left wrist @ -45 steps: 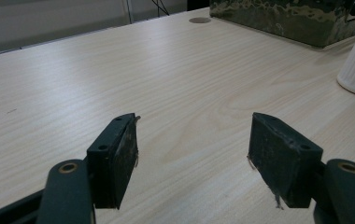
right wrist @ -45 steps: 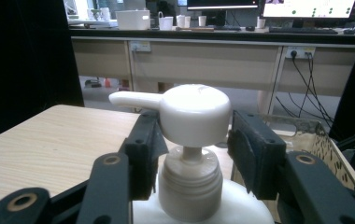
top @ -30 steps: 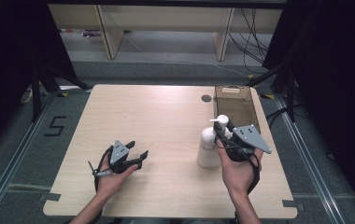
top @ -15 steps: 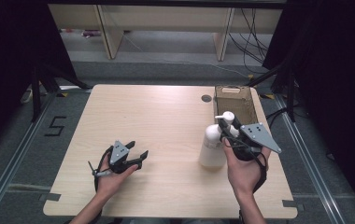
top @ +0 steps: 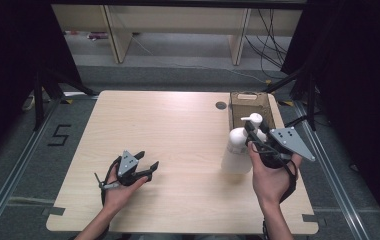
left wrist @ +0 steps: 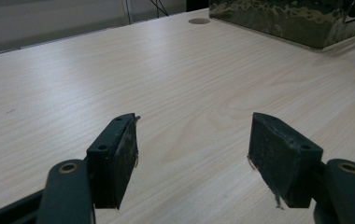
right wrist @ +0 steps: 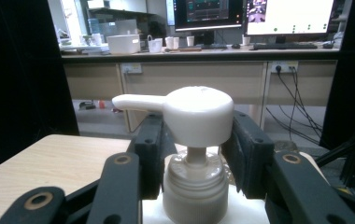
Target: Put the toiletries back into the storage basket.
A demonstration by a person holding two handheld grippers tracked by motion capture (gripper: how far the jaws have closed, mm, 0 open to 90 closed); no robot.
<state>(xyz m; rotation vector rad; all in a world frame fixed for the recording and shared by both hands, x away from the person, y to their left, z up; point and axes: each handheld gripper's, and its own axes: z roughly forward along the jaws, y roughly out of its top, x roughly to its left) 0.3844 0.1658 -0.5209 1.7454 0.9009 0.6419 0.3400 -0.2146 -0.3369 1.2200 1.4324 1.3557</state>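
High view: at the right side of the wooden table (top: 178,130), the right gripper (top: 254,138) clasps a white pump bottle (top: 238,150) by its neck, just near of a brown box (top: 250,102) at the far right edge. The left gripper (top: 145,167) rests at the near left, well apart, its jaws spread with nothing between them.

Left gripper view: both black jaws stand wide over bare tabletop, the box (left wrist: 287,18) far off to the right.

Right gripper view: the jaws, about half open, flank the bottle's neck below the pump head (right wrist: 192,114), whose spout points left.
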